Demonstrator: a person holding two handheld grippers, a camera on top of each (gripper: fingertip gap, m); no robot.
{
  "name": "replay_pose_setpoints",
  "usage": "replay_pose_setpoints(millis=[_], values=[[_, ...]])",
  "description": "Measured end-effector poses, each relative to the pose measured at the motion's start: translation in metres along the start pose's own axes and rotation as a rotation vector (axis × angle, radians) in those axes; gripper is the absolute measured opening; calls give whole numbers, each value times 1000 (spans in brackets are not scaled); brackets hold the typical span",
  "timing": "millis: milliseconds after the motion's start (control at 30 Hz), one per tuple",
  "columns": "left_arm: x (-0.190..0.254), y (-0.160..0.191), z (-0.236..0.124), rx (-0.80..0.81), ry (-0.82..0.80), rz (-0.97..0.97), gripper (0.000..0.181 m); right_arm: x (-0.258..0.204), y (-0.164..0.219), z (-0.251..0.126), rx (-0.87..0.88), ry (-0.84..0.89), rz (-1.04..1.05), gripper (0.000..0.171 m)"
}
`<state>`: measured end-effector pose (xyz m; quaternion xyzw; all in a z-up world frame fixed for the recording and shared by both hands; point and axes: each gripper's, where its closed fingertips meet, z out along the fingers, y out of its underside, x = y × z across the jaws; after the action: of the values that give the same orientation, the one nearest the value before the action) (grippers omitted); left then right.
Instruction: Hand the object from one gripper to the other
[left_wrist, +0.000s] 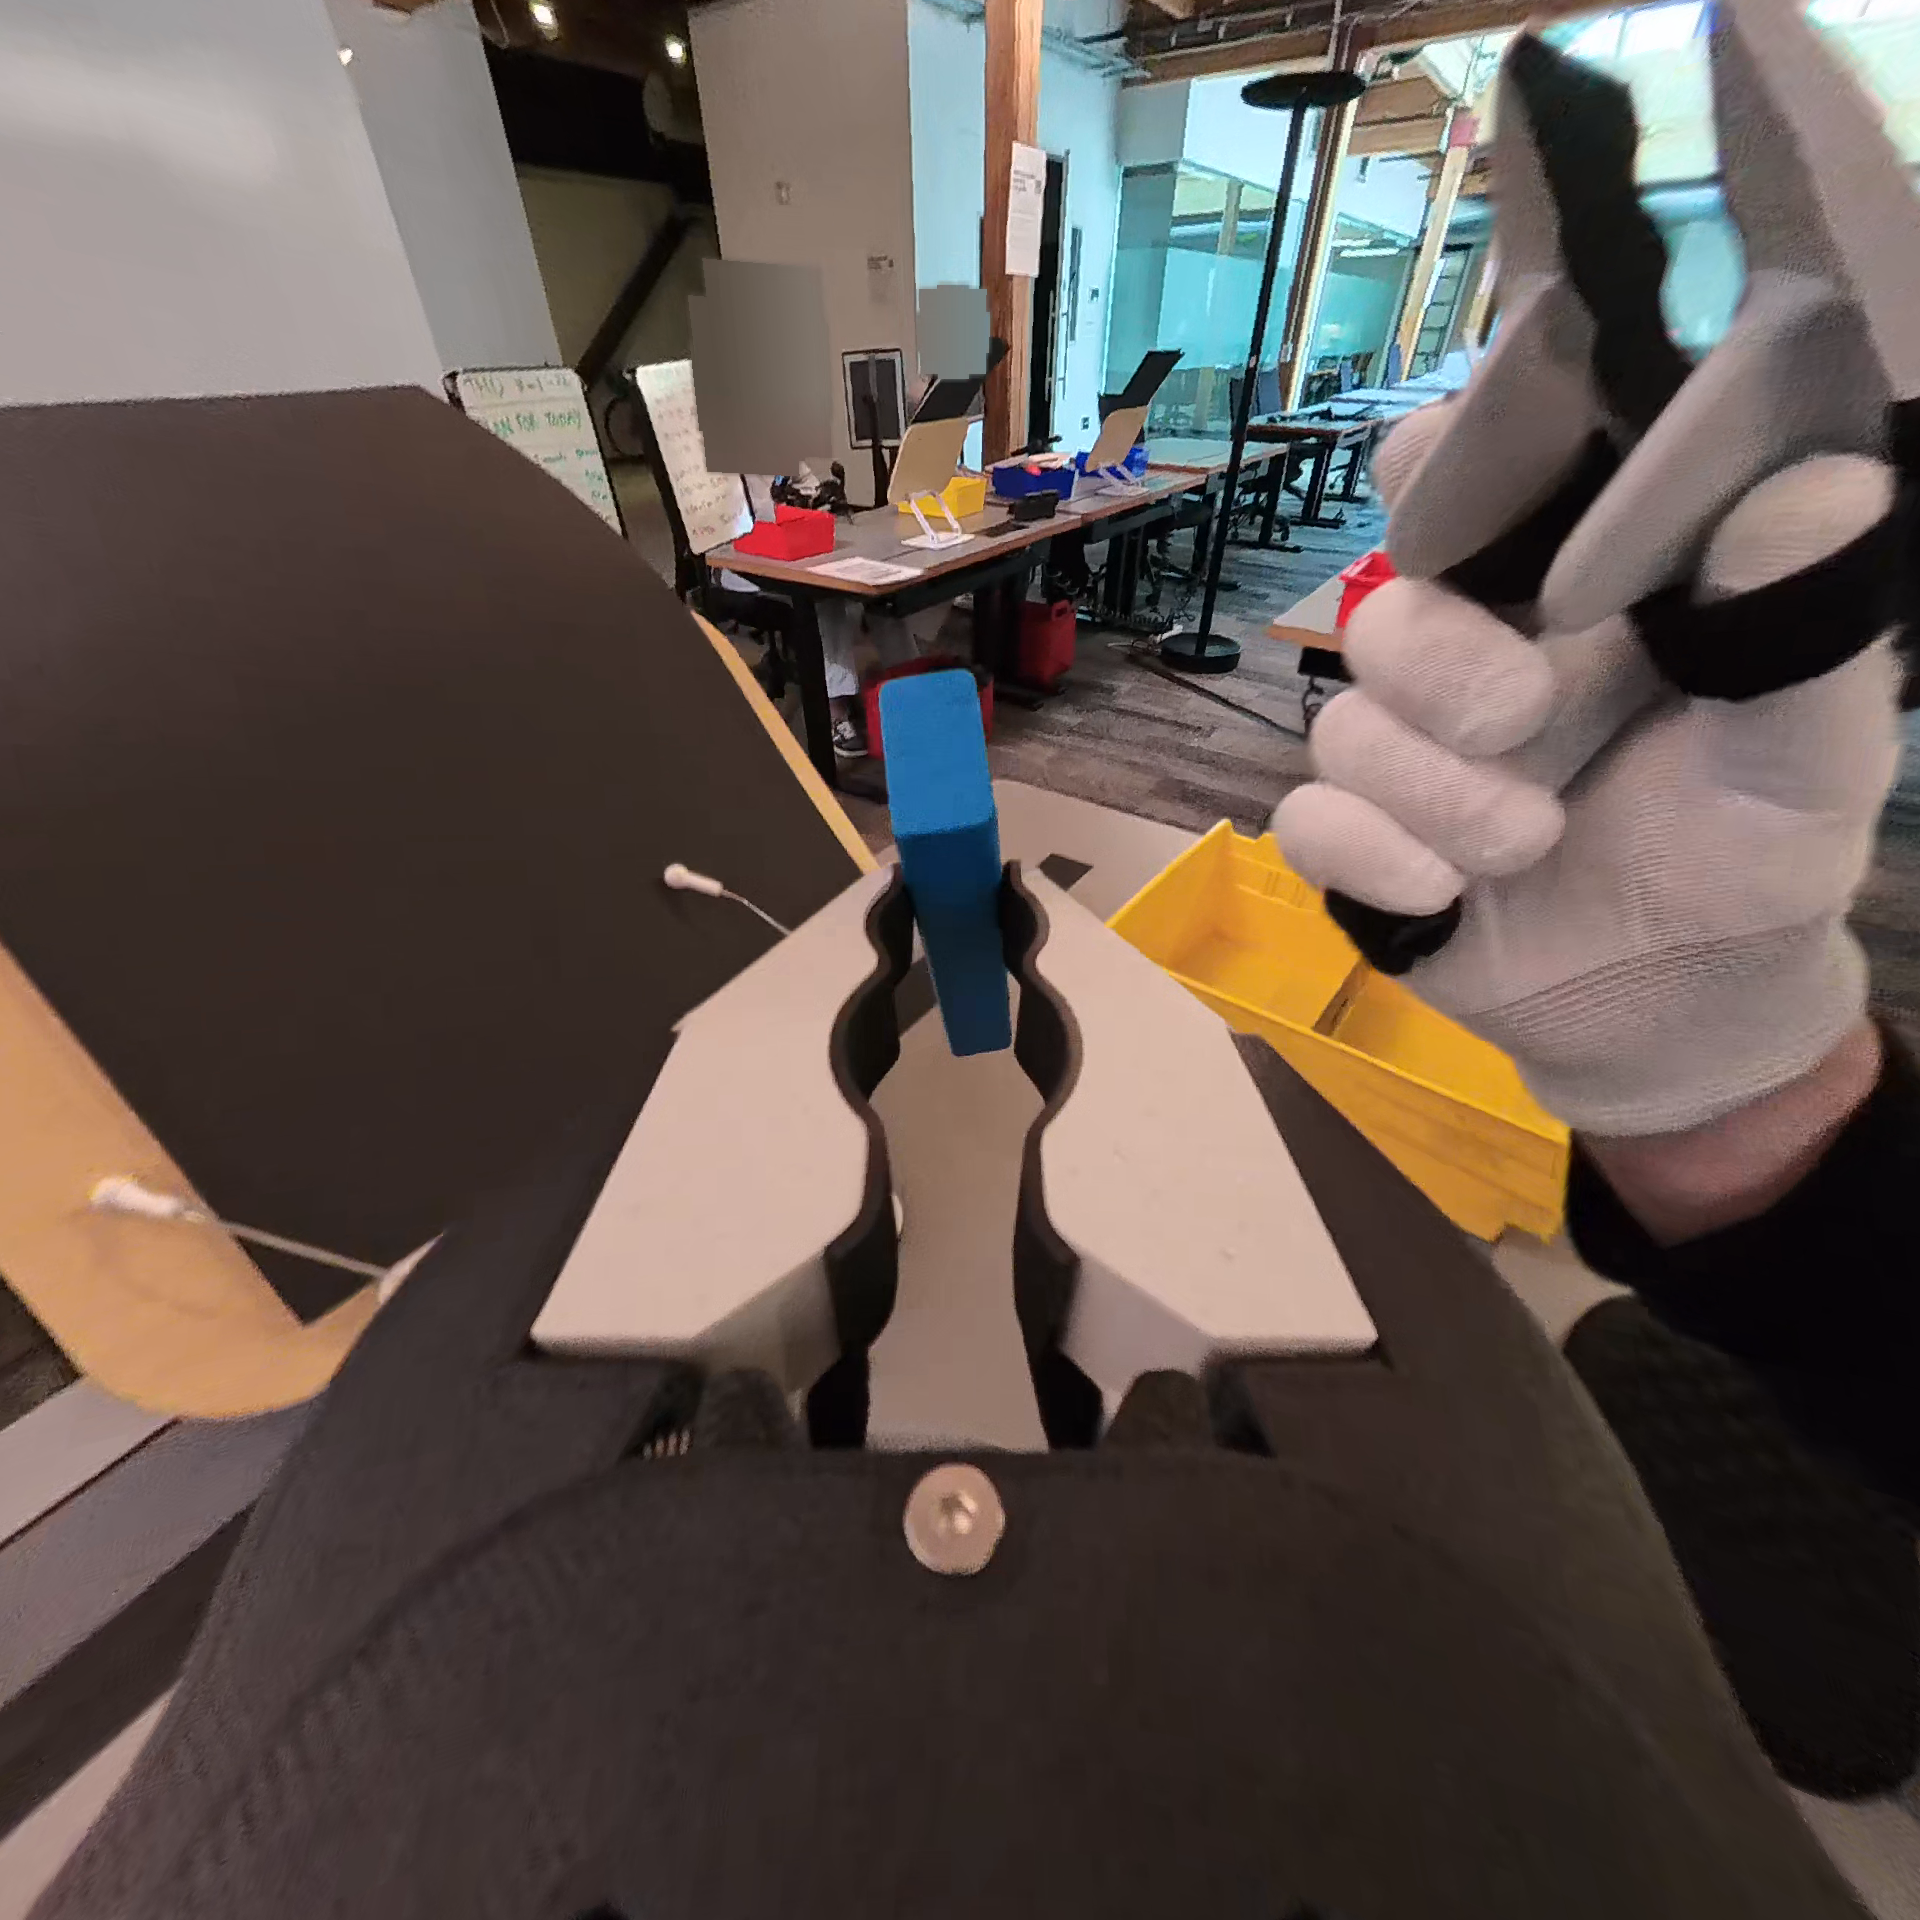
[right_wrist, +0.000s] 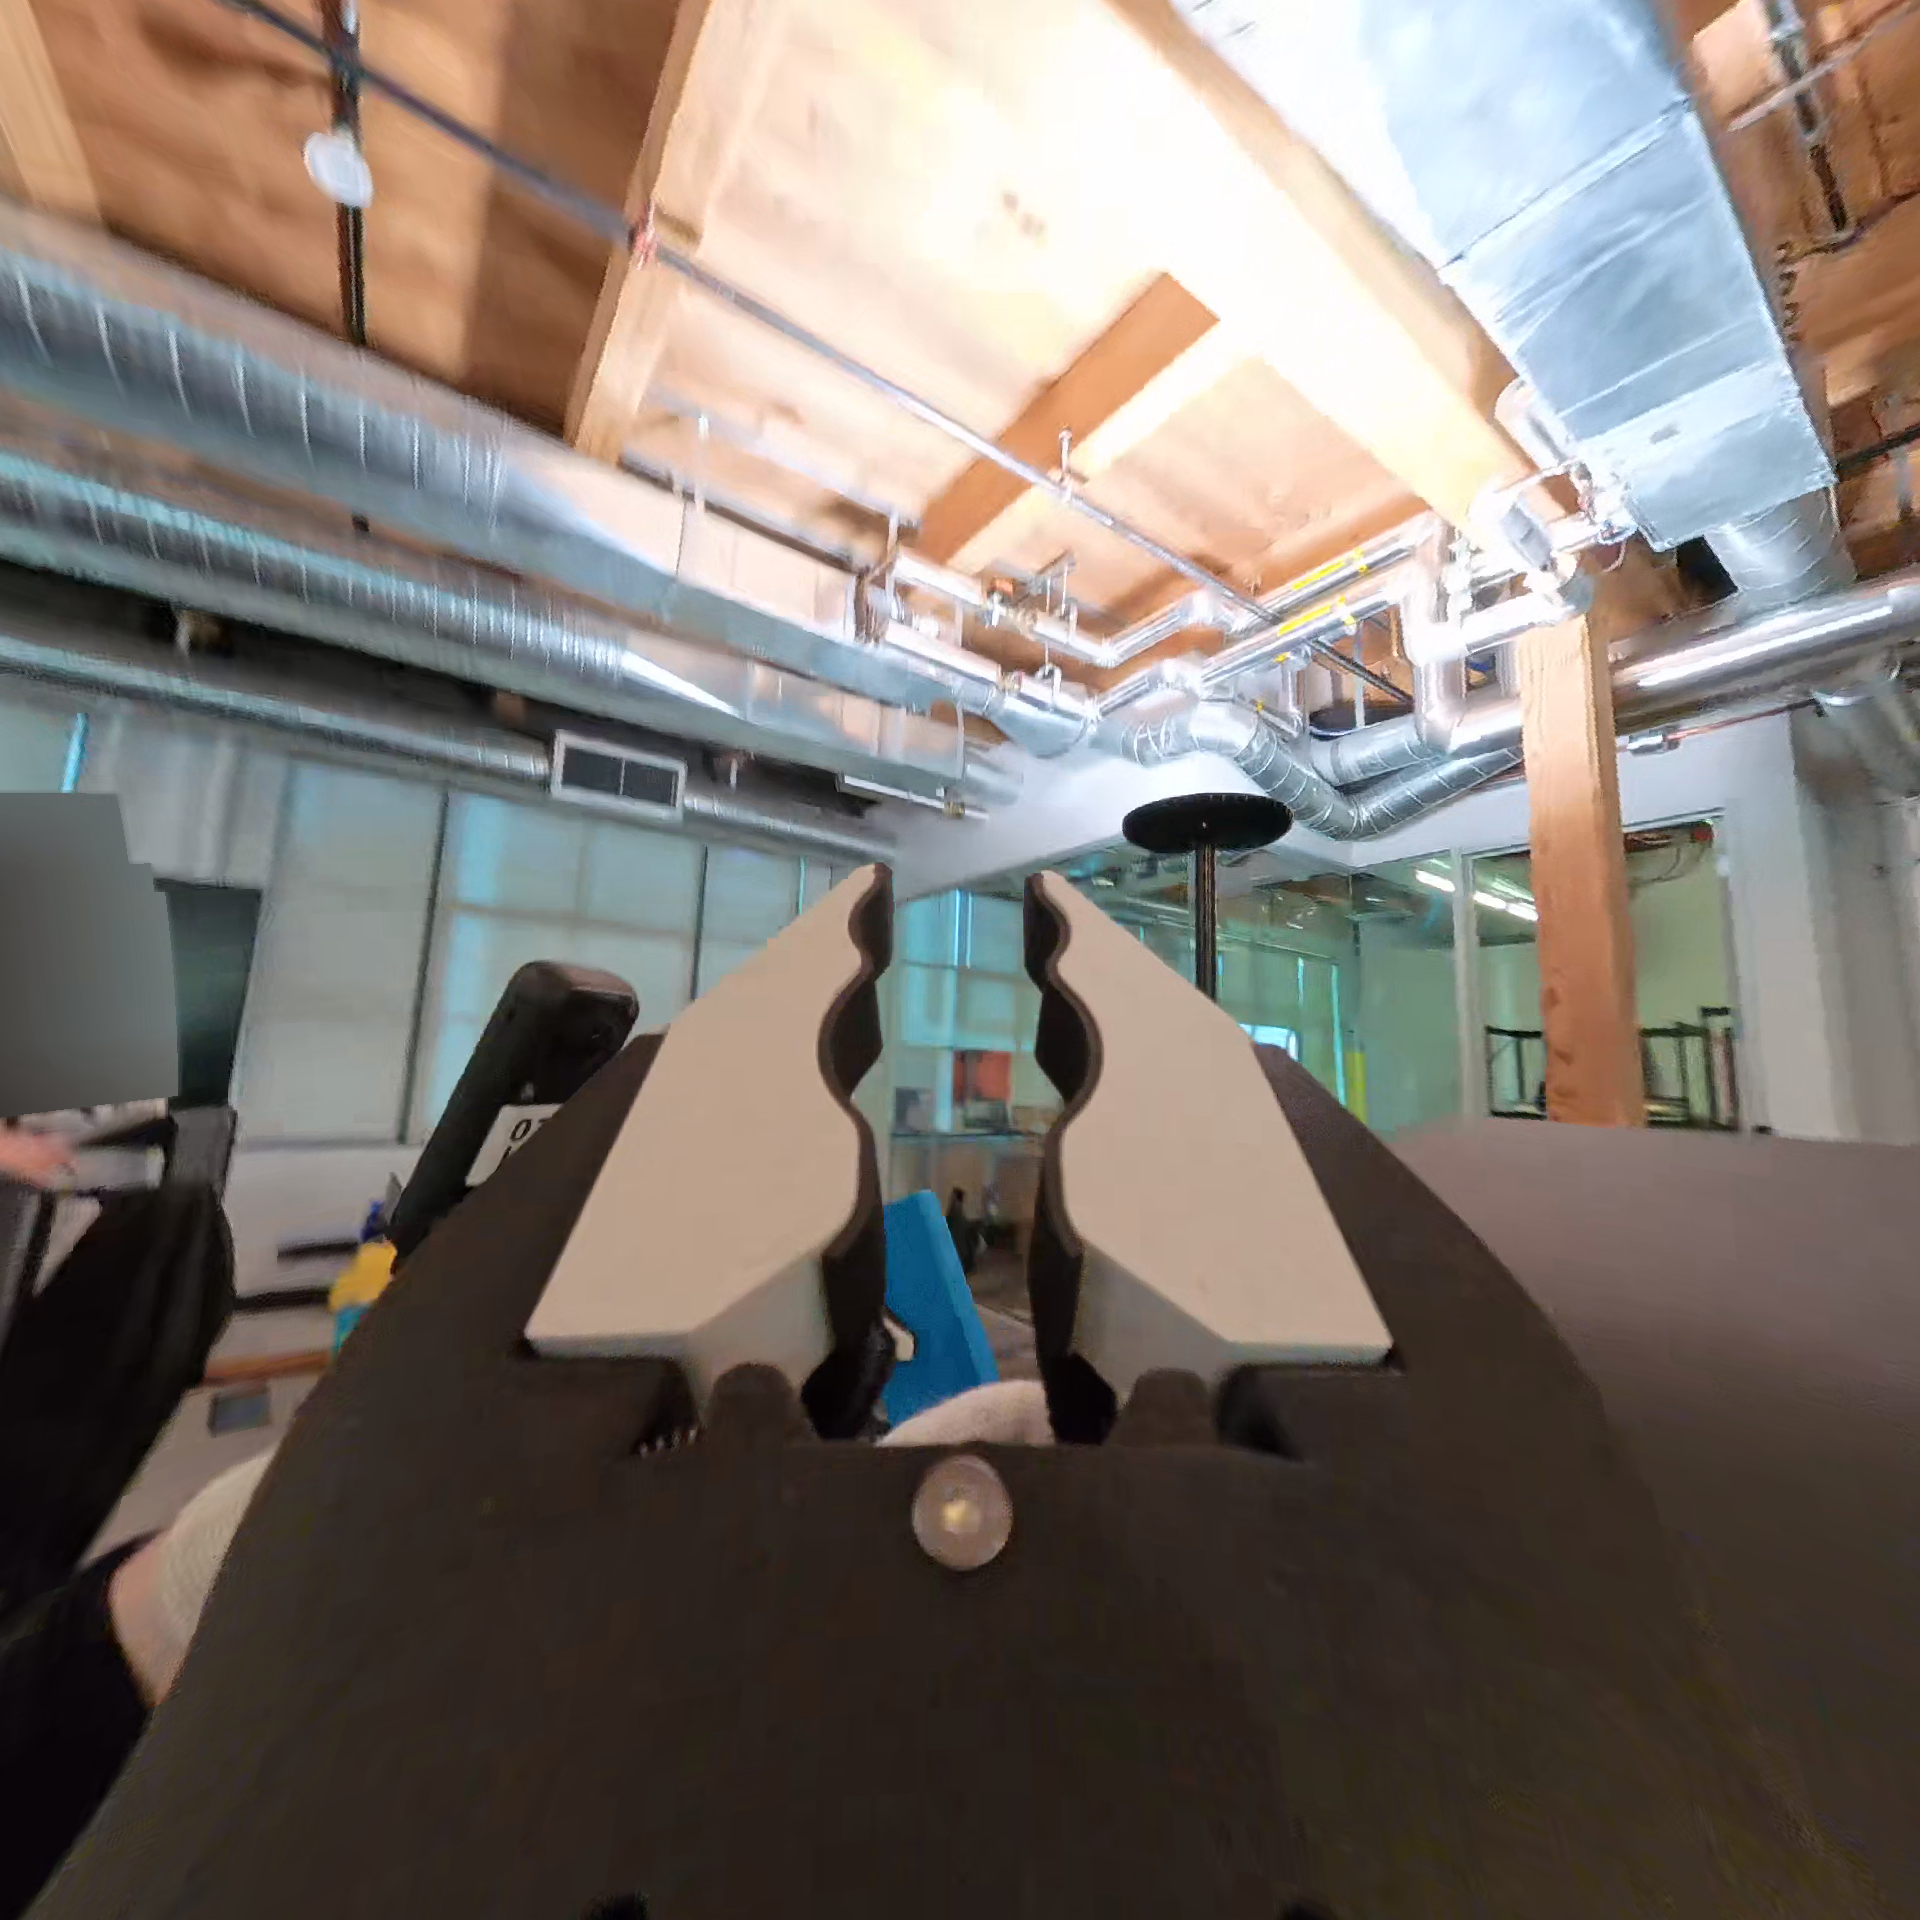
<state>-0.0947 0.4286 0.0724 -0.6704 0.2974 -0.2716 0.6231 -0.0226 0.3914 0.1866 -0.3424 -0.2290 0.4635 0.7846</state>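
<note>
A blue block (left_wrist: 951, 862) is held upright and slightly tilted between the tips of the left tool (left_wrist: 956, 914), which is closed on the block's lower half, above a pale table (left_wrist: 1164, 1174) with a yellow bin (left_wrist: 1340, 1049) just to its right. The right tool (right_wrist: 958, 914) is pointed toward the ceiling, its jaws parted by a narrow gap with nothing between them; in the left wrist view it is seen gripped by a white-gloved hand (left_wrist: 1621, 831) up and to the right of the block. In the right wrist view the block (right_wrist: 930, 1309) shows only as a blue patch low behind the jaws.

The block is judged rigid and light, probably painted wood or dense foam, with flat smooth faces that could slip under a weak pinch. No fragility is suggested. The upper half, left free above the left tool's tips, is judged the place to be taken, across the 2 broad flat faces, so that both tools can be closed on it at once without collision. The right tool's gap looks barely wider than the block, so it may need to be widened.
</note>
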Motion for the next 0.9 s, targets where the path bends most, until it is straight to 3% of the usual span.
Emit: replay_pose_setpoints(millis=[100,233,300,400,600,900], values=[[-7,3,12,42,32,-16,16,29,32,-13,22,8,89,26],[-19,24,27,52,39,3,16,49,98,-27,-98,-24,85,31],[-24,24,30,71,63,-17,16,48,110,-26,-125,-92,176,36],[-31,24,25,96,84,-46,16,42,131,-30,-211,-148,125,41],[-26,-2,1,321,233,-139,16,34,157,-33,-273,-217,316,60],[-2,10,21,346,360,-157,16,16,163,-34,-149,-341,589,40]])
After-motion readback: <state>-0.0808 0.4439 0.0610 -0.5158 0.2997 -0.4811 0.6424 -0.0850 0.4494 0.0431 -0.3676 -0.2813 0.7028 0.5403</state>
